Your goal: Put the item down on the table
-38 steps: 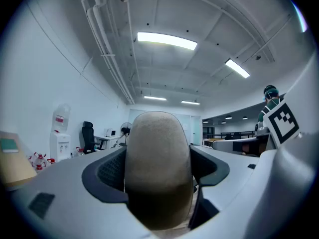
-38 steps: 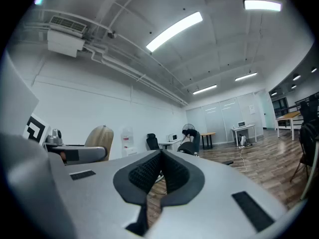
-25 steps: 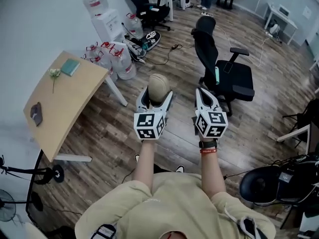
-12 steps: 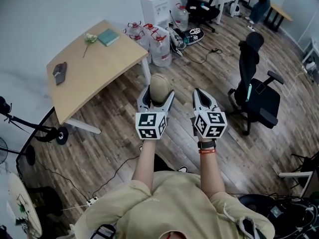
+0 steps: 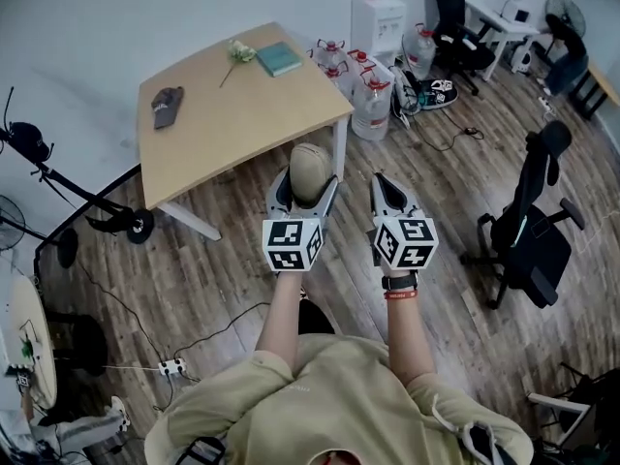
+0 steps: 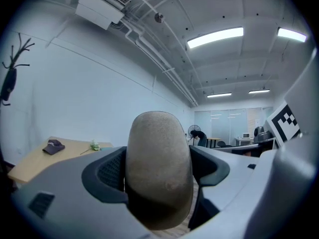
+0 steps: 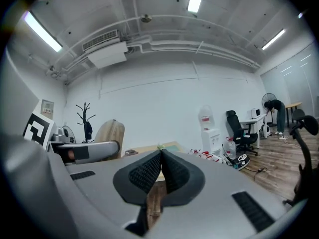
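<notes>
A tan, egg-shaped item (image 5: 308, 171) stands upright between the jaws of my left gripper (image 5: 302, 191), which is shut on it; in the left gripper view the same item (image 6: 159, 167) fills the middle. My right gripper (image 5: 385, 194) is held beside it at the same height, shut with nothing between its pads (image 7: 160, 172). Both are held in the air above the wooden floor, just short of the near corner of a light wooden table (image 5: 218, 124), whose top (image 6: 30, 158) shows low at the left of the left gripper view.
On the table lie a dark cap (image 5: 167, 105), a teal book (image 5: 281, 58) and a flower sprig (image 5: 235, 55). Water jugs (image 5: 371, 103) and a dispenser (image 5: 378, 17) stand past its right corner. A black office chair (image 5: 535, 223) is at the right, a coat stand (image 5: 44, 158) at the left.
The view has swung round: the table has moved from the upper left to just ahead of the grippers, and the office chair has slid right. Both grippers keep their hold and pose.
</notes>
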Motion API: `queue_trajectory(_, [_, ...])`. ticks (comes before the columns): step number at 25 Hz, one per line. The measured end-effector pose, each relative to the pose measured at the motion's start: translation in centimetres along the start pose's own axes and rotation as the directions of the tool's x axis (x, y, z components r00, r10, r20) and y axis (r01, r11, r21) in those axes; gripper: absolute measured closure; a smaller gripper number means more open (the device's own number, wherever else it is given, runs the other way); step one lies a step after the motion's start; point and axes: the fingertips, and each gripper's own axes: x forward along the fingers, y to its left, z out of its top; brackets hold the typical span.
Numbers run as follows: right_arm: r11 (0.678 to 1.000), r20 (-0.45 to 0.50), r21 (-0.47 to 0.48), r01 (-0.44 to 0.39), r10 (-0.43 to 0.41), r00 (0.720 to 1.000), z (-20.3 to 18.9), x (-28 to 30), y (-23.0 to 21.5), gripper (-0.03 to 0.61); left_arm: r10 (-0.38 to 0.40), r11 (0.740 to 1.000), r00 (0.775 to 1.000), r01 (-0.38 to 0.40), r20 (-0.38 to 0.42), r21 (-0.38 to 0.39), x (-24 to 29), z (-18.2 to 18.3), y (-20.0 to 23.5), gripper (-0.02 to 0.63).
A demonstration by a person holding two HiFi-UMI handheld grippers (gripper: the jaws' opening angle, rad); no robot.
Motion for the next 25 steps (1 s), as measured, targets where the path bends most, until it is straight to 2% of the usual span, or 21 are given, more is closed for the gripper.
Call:
queue_trajectory(6, [0.994,-0.036,-0.017,-0.105,0.104,0.994,-0.2,8.0,5.8,0.563,0.110,0.994,0.994,-0.109,0.023,-0.024,0.1,1.3,9.5,0.242])
queue_trajectory(12, [0.978,-0.061,-0.026,-0.207,0.205,0.977,-0.4,15.6,12.1,0.563,0.210,0.978,0.978,-0.210,0.007,0.011,-0.1,1.5,18.5,0.242])
queue_trajectory(21, [0.952,-0.063,-0.017,-0.307,0.305,0.950,-0.1,26.9,21.9,0.563,0.286,0.958,0.958,-0.286,0.009,0.013,-0.8,3.1,32.4,0.242])
queue_trajectory(25, [0.939,-0.062,-0.016,-0.343,0.342,0.938,-0.4,31.1,25.1,0.563,0.318,0.948,0.948,-0.318,0.005,0.013,-0.7,3.1,37.2,0.242])
